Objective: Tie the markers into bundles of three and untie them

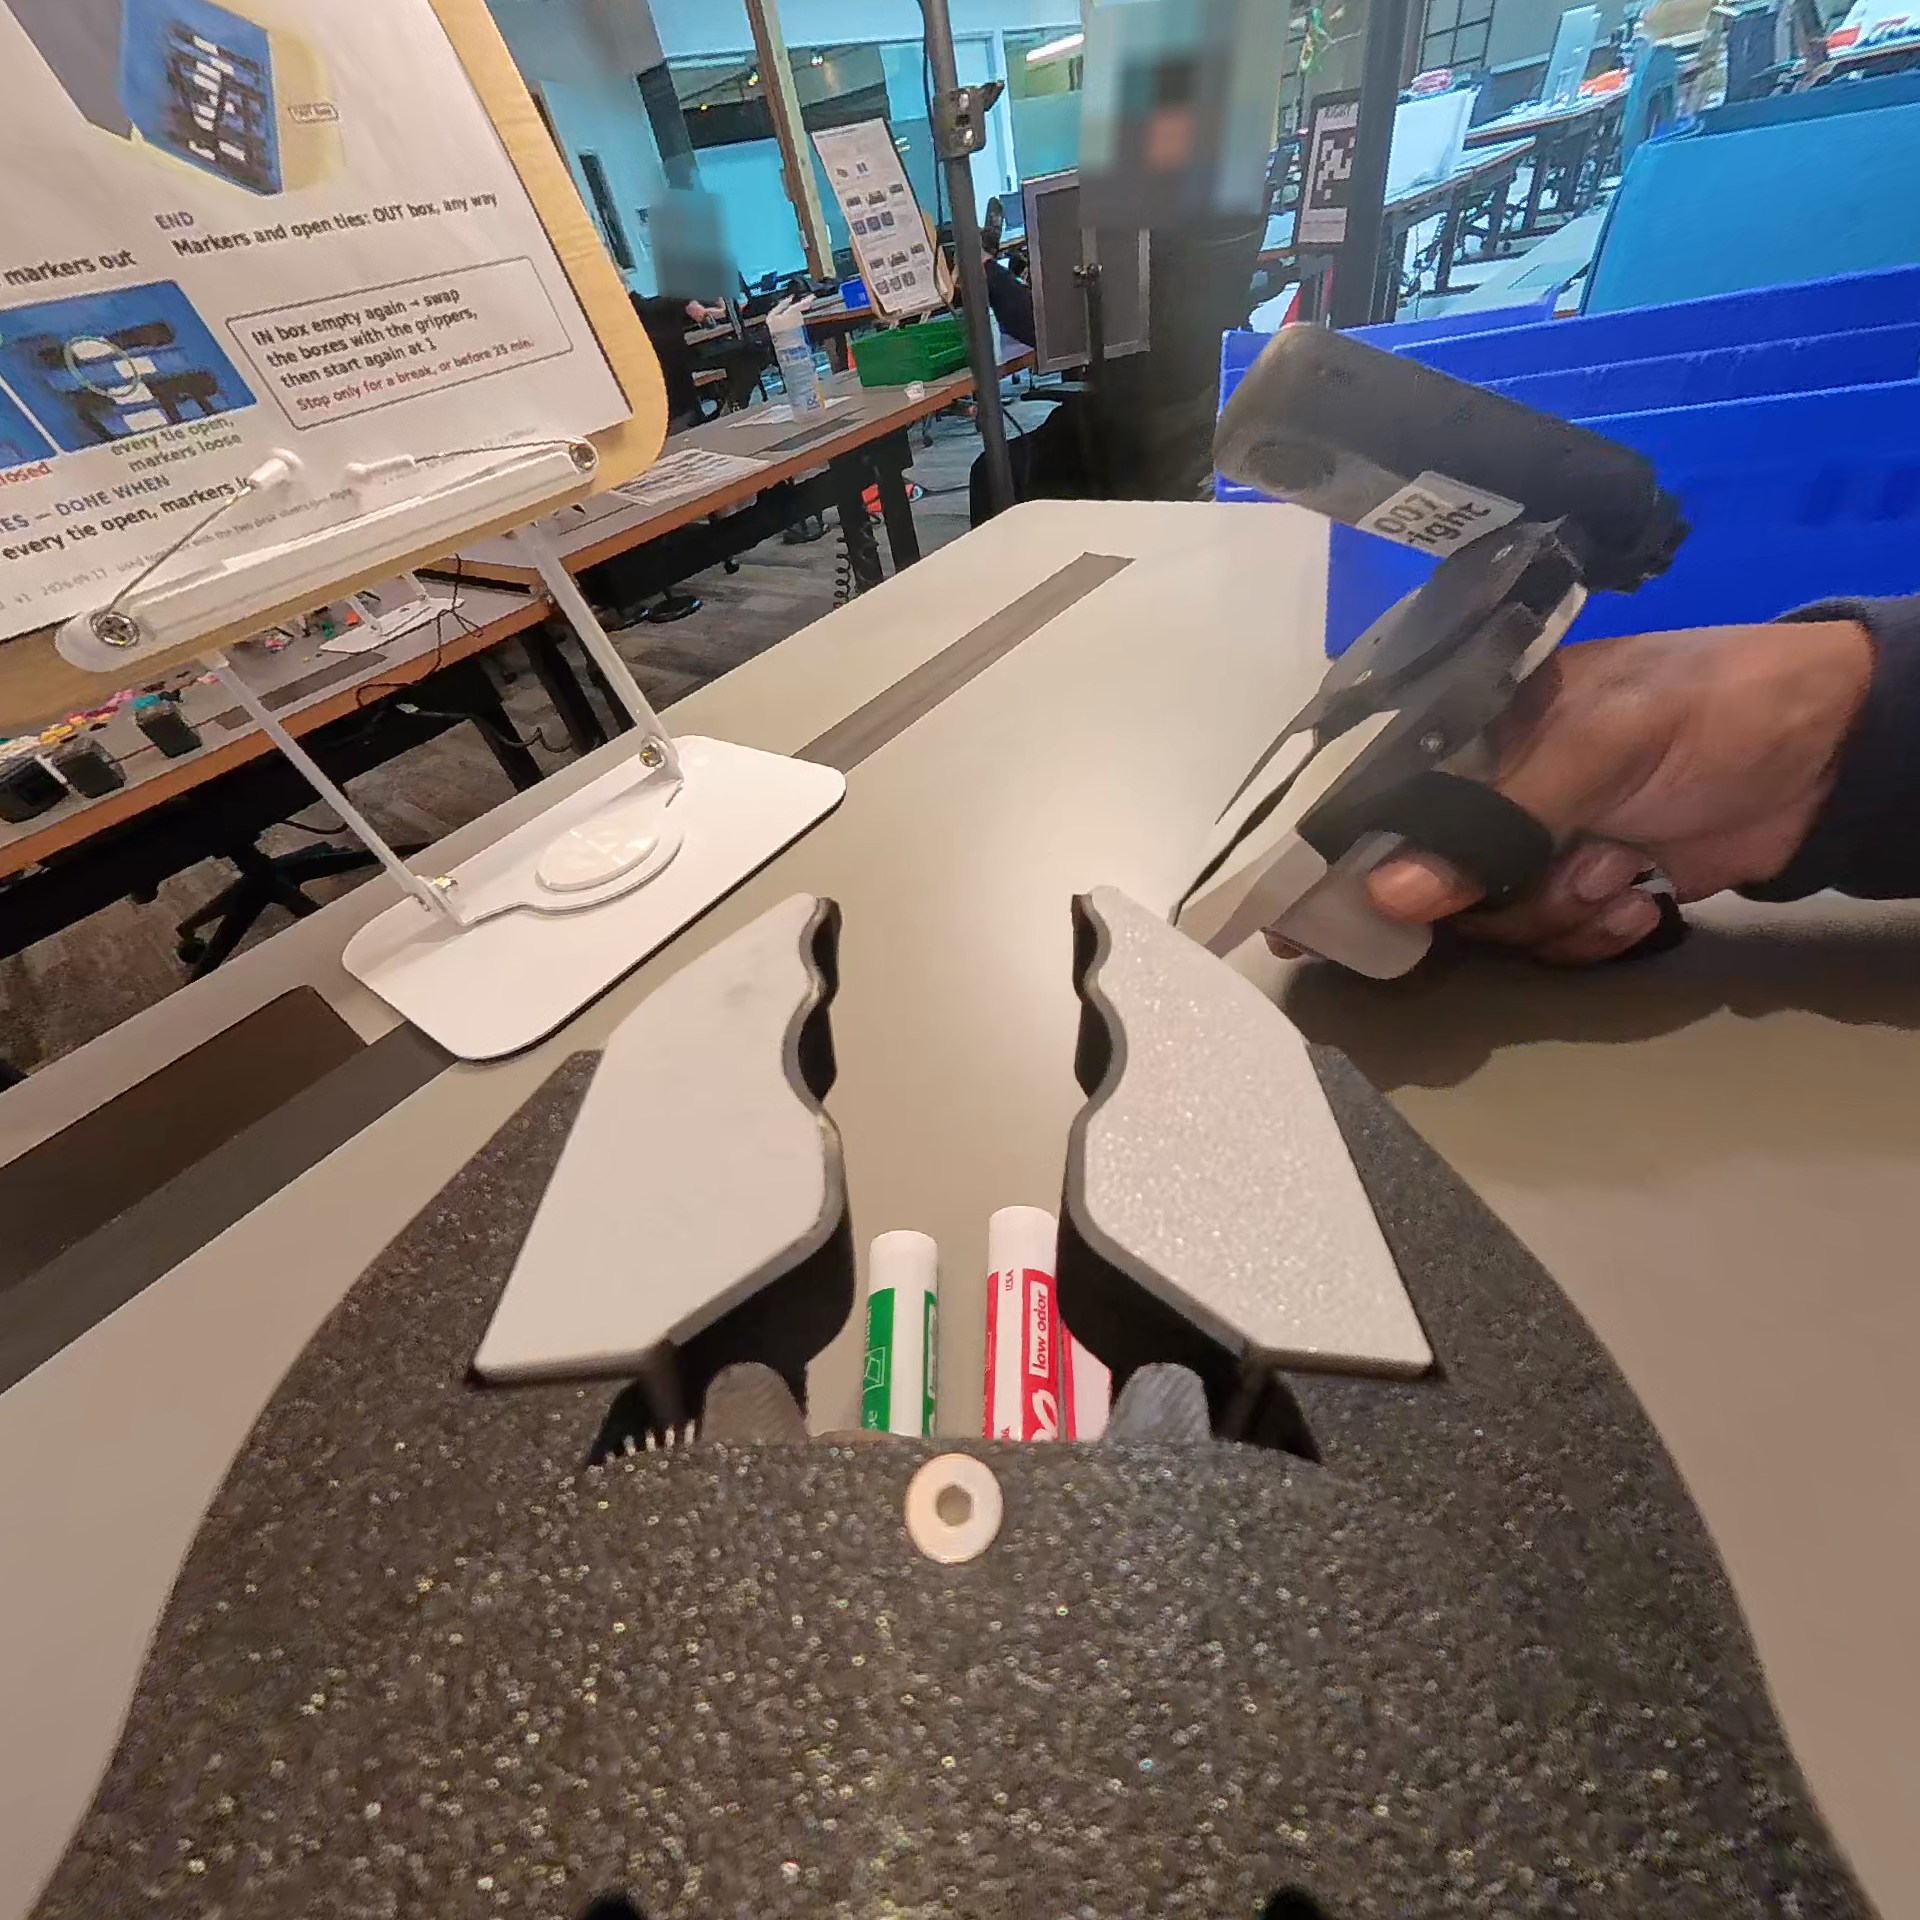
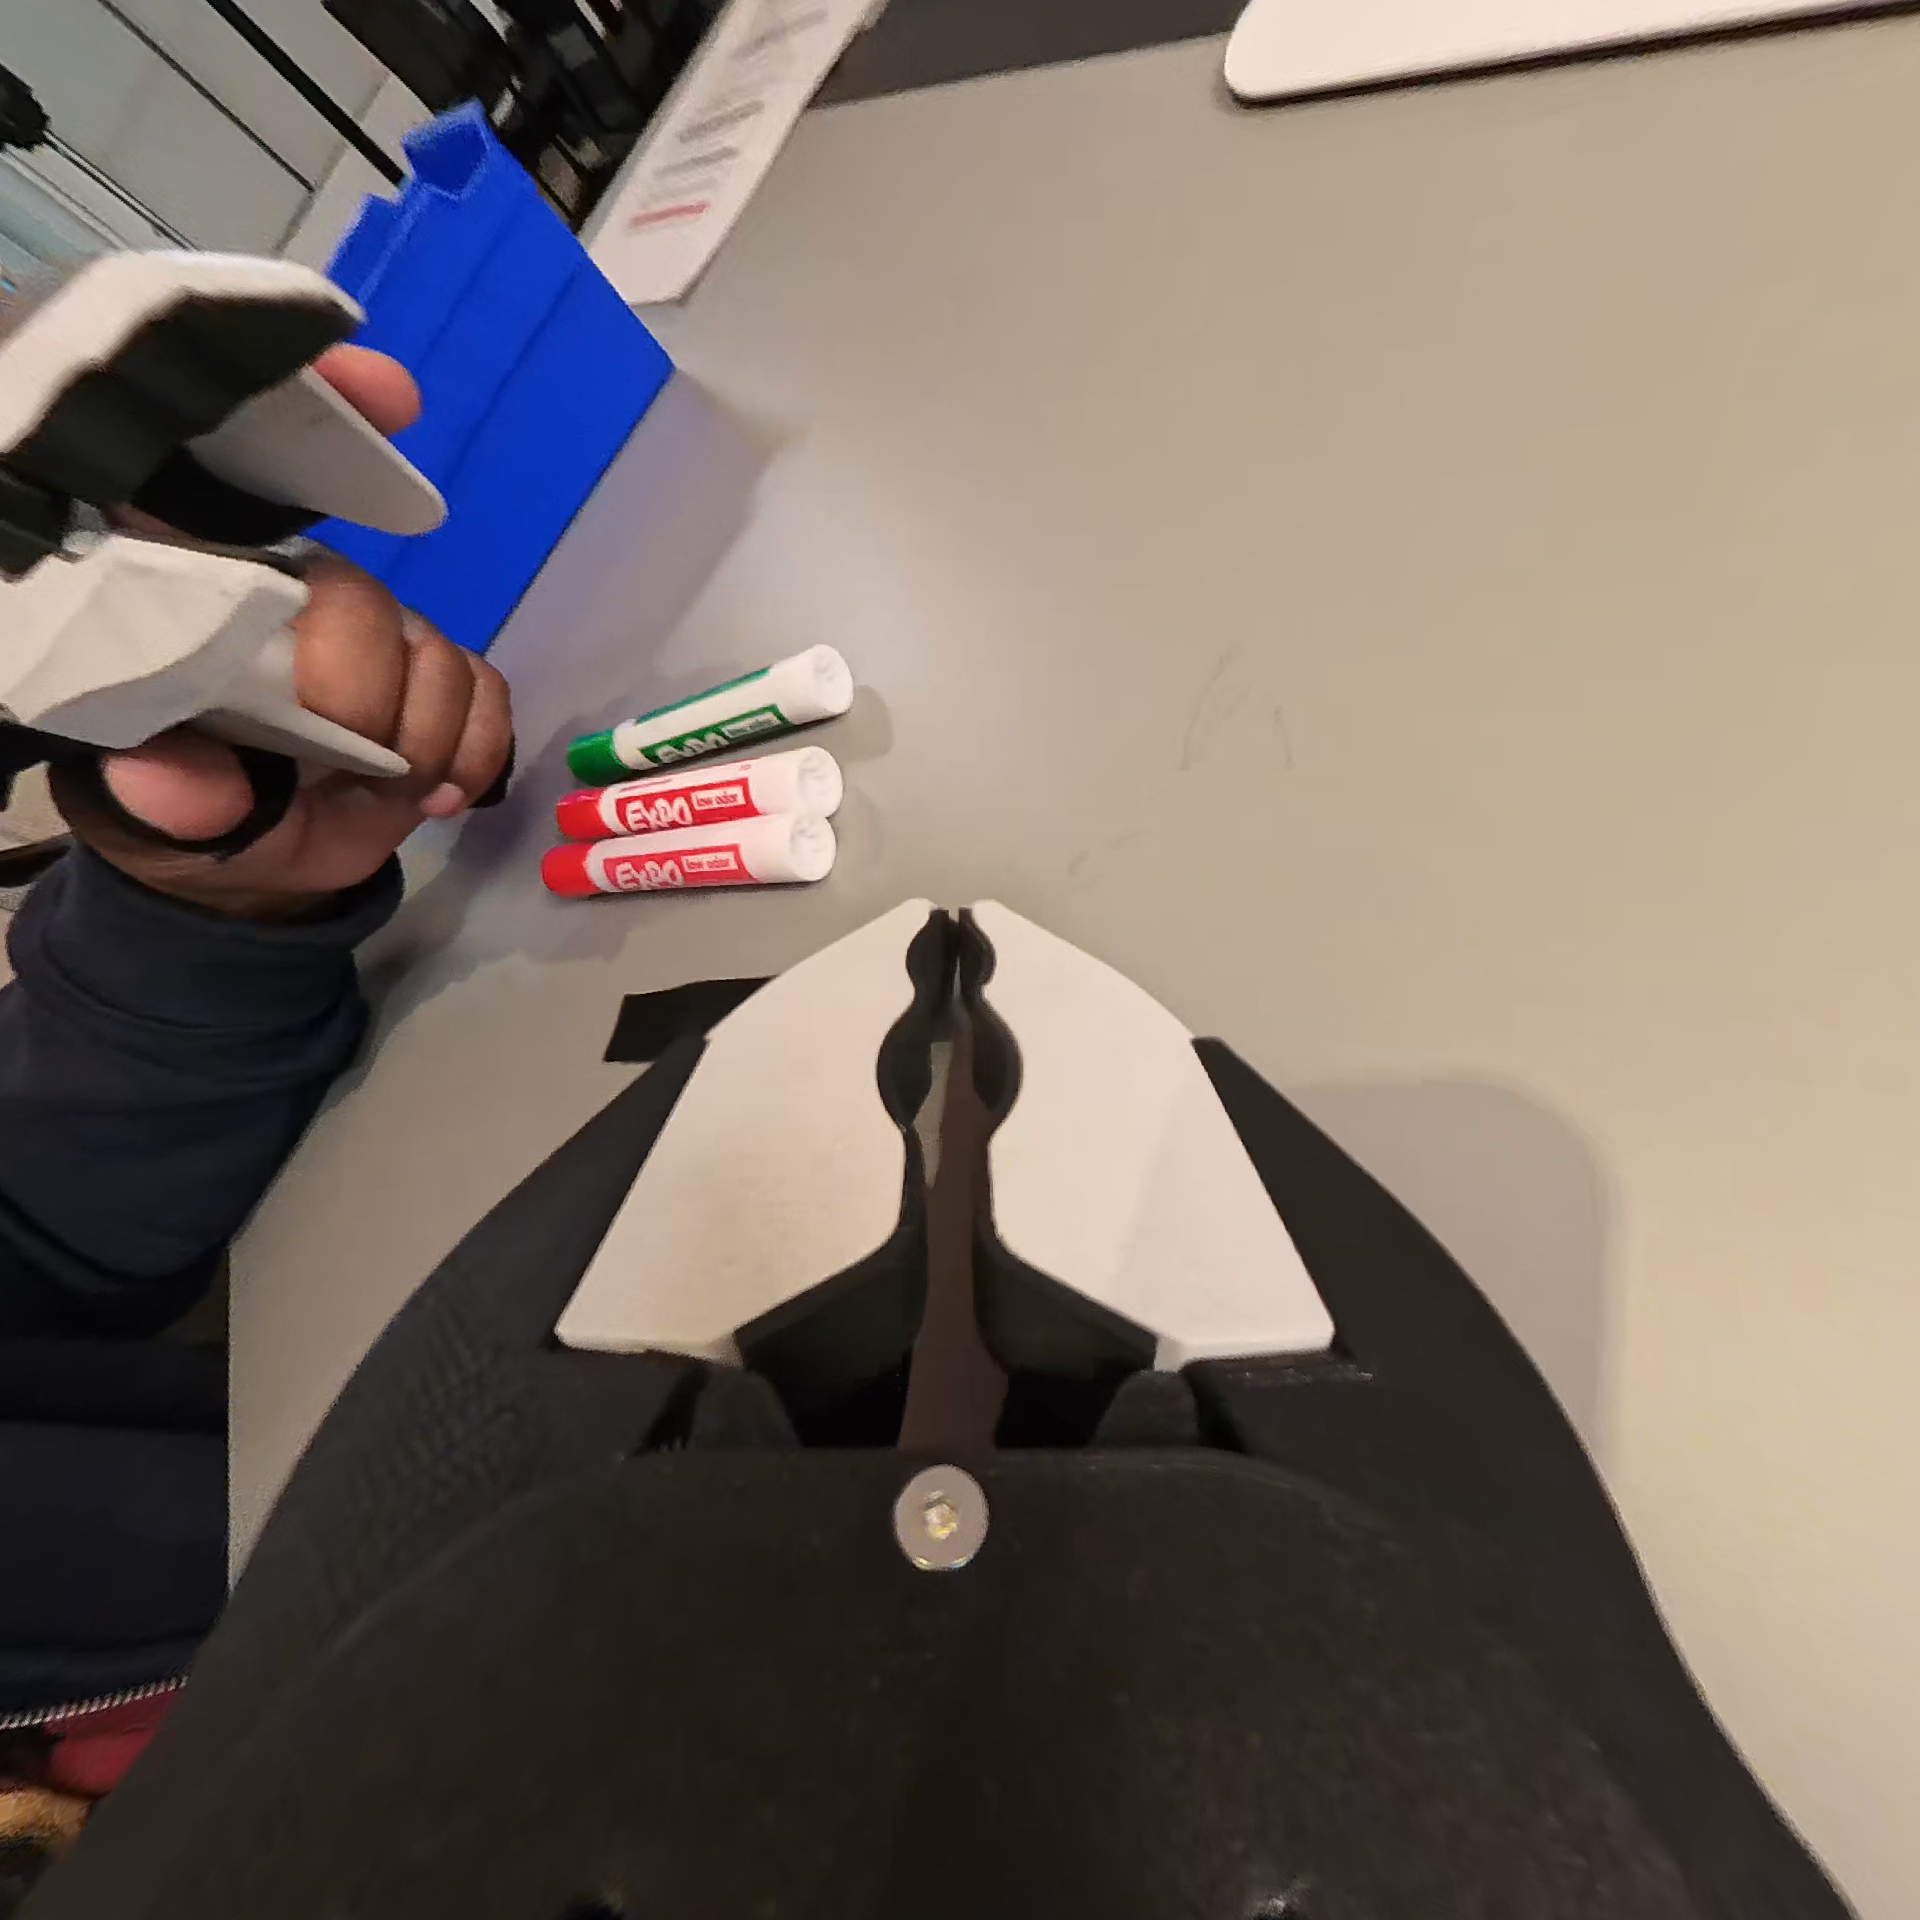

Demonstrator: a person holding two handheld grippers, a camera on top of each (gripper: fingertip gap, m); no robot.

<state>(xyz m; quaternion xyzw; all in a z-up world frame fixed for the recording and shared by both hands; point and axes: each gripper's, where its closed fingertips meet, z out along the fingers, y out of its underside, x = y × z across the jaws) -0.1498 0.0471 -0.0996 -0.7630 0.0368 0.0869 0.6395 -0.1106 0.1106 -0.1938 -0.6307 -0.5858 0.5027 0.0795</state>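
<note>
Three markers lie side by side on the grey table [image 2: 1351,520]: a green marker [image 2: 717,727] and two red markers [image 2: 707,802] [image 2: 691,862]. My right gripper [image 2: 958,912] is shut on a black tie strip [image 2: 951,1247], just right of the markers. A black end [image 2: 675,1023] of the strip shows beside its left finger. My left gripper [image 1: 951,914] is open and empty, above the markers. The green marker [image 1: 899,1330] and one red marker [image 1: 1029,1320] show between its finger bases. The left gripper [image 2: 400,410] also shows in the right wrist view, and the right gripper [image 1: 1205,868] in the left wrist view.
A blue bin [image 1: 1766,436] stands at the table's far right, and another blue bin [image 2: 488,416] stands beyond the markers. A white document stand [image 1: 592,894] holding an instruction sheet stands at the left. A paper sheet [image 2: 717,156] lies at the table's edge. Spacing between my two grippers at the tips: around 12 cm.
</note>
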